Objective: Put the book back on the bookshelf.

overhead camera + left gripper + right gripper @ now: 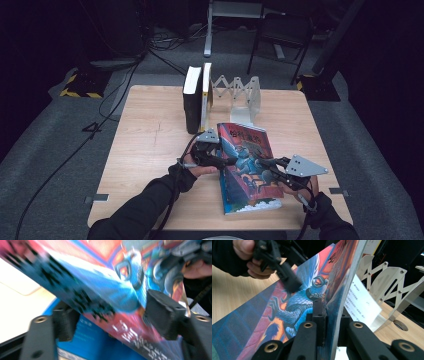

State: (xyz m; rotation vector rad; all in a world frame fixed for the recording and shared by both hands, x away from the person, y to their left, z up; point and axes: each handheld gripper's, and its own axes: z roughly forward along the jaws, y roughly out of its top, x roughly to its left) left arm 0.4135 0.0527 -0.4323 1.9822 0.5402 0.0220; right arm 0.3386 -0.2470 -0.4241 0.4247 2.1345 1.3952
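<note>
Red and blue illustrated book (247, 167), black claws (225, 161), pale wooden table (150, 135)

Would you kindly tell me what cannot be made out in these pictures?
- Book title: blurred in the left gripper view, too small in the high view.
- Table under the book: hidden by it, high view.
- Left gripper grip: cover blur hides contact.
- Upright books' spines: too dark, high view.

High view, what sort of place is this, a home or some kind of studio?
Probably a lab or recording studio, not a home: a lone wooden table stands on grey carpet in a dark room, cables trail across the floor, and hazard-striped stand bases sit behind it.
</note>
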